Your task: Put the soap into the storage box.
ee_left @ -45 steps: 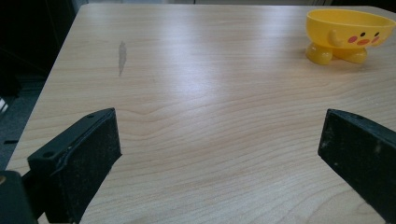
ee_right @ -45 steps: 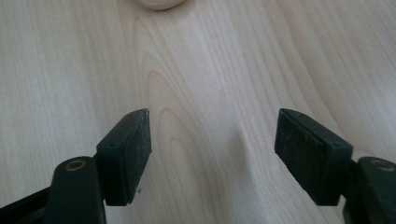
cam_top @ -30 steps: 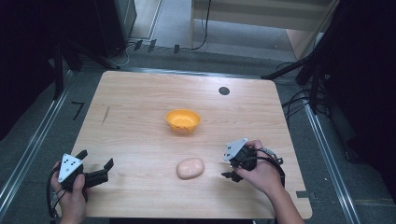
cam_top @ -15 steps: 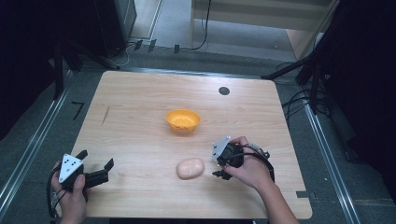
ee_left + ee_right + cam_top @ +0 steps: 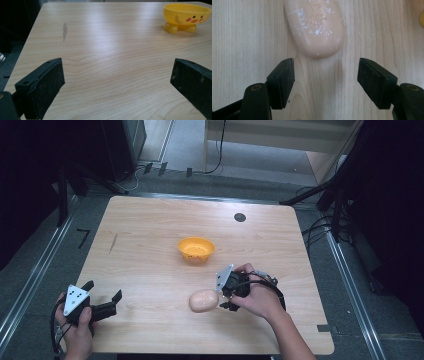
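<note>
Jaws of the right gripper (image 5: 325, 82) stand apart, empty, just short of the bread roll (image 5: 314, 26). Left gripper (image 5: 102, 302) gapes wide, holding nothing. Pushed ahead, the roll could slide toward the table's (image 5: 150, 225) near edge.

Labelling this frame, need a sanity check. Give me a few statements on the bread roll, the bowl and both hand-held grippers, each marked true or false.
1. The right hand-held gripper is clamped on the bread roll. False: its jaws stand apart with bare table between them, and the roll lies just ahead of them.
2. The yellow bowl stands upright on the table. True.
3. The roll lies inside the bowl. False: it lies on the table, nearer the person than the bowl.
4. The left hand-held gripper has open jaws with nothing between them. True.
5. The bowl has a face printed on its side. True, by the left gripper view.
</note>
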Available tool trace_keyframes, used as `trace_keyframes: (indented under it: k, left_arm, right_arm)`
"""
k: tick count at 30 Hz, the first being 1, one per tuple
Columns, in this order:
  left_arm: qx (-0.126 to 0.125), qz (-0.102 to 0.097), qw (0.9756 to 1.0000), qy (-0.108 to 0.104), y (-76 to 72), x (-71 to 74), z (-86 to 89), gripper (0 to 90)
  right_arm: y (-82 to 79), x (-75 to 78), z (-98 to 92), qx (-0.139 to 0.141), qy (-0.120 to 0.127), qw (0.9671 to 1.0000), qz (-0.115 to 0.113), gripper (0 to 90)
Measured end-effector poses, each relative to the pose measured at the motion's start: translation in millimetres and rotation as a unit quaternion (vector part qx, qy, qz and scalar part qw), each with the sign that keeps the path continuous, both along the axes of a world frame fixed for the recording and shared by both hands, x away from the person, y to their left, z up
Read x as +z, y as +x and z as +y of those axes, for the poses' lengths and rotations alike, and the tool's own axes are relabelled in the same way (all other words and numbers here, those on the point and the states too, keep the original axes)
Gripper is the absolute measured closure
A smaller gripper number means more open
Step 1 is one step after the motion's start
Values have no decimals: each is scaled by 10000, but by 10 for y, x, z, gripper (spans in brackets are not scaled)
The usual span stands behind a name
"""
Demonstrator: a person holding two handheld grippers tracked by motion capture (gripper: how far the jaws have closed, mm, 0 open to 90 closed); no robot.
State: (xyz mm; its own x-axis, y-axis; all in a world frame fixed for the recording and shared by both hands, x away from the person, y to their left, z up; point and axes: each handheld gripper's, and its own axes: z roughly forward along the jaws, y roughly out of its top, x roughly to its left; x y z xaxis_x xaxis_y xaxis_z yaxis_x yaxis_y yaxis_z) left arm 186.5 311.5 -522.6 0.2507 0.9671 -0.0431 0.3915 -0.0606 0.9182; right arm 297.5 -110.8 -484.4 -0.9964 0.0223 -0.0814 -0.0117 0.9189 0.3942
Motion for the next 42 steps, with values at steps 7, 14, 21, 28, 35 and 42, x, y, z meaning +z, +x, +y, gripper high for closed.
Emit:
trace_keyframes:
  k: [7,14,21,28,35,42]
  left_arm:
    - [-11,4,10000,7,0,1,1,0]
    - [-23,1,10000,21,0,0,1,0]
    - [-32,-3,10000,29,1,0,-2,0]
    - [-35,2,10000,6,1,0,3,0]
    - [-35,-2,10000,-3,1,0,3,0]
    - [-28,16,10000,-13,0,1,3,0]
  right_arm:
    - [10,30,137,199,-25,9998,-36,297]
    - [13,26,250,322,-132,9994,-10,292]
    - [9,47,354,412,-231,9989,61,289]
    - [6,19,456,593,-375,9975,113,282]
    - [27,-33,569,671,-519,9962,193,285]
    - [35,-67,661,769,-718,9942,204,293]
